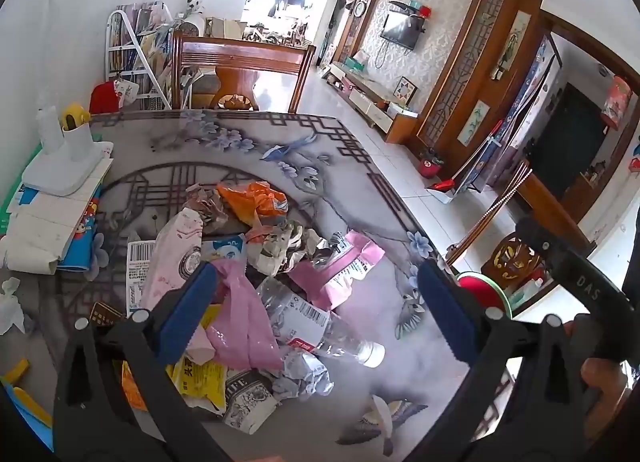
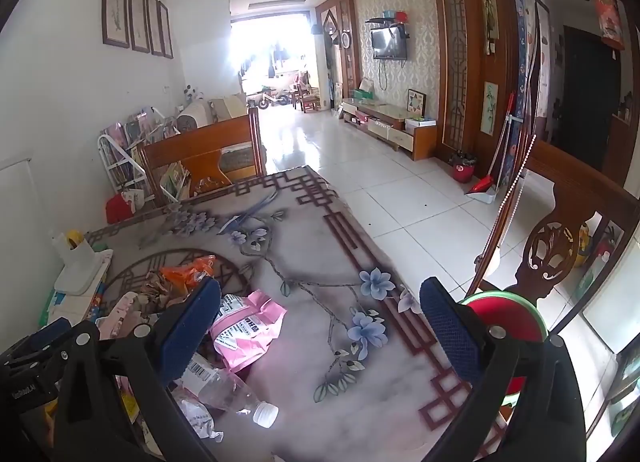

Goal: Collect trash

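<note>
A loose heap of trash (image 1: 256, 262) lies on the flower-patterned table (image 1: 360, 181), toward its near left part: one orange wrapper (image 1: 256, 201), one clear plastic bottle (image 1: 320, 326) with a white cap lying on its side, one pink printed pouch (image 2: 248, 330), one yellow packet (image 1: 200, 378), and crumpled paper. The left gripper (image 1: 316, 298) and right gripper (image 2: 320, 326) both hover above it, jaws spread wide and empty.
</note>
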Tool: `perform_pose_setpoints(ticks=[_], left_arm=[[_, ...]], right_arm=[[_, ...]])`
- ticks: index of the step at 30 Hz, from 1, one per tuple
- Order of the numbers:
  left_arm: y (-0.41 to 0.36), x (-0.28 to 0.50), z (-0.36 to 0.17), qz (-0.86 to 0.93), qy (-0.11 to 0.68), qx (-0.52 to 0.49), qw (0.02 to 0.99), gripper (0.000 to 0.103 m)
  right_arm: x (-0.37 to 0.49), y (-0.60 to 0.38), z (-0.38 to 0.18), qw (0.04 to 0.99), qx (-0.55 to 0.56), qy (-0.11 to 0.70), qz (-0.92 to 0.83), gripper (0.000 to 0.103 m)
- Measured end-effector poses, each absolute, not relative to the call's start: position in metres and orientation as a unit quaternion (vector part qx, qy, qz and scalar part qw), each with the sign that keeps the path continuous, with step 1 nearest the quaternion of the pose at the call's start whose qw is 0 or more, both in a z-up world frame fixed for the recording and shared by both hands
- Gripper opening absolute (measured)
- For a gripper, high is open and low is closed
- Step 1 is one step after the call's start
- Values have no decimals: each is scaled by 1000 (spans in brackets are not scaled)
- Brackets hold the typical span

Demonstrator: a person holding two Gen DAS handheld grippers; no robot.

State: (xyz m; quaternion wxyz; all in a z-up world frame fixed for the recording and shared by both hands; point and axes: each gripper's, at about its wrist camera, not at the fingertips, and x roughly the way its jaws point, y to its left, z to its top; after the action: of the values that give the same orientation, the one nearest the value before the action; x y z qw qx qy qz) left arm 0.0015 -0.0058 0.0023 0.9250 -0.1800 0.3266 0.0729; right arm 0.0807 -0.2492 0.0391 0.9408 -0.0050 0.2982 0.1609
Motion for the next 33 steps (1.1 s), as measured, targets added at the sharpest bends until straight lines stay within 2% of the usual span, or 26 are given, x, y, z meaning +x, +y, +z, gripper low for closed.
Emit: perform_pose_setpoints(ticks=[33], left_arm=[[-12, 4, 3, 69, 330, -170, 926, 98]], right_arm=[[83, -254, 40, 937, 14, 310, 159, 96]])
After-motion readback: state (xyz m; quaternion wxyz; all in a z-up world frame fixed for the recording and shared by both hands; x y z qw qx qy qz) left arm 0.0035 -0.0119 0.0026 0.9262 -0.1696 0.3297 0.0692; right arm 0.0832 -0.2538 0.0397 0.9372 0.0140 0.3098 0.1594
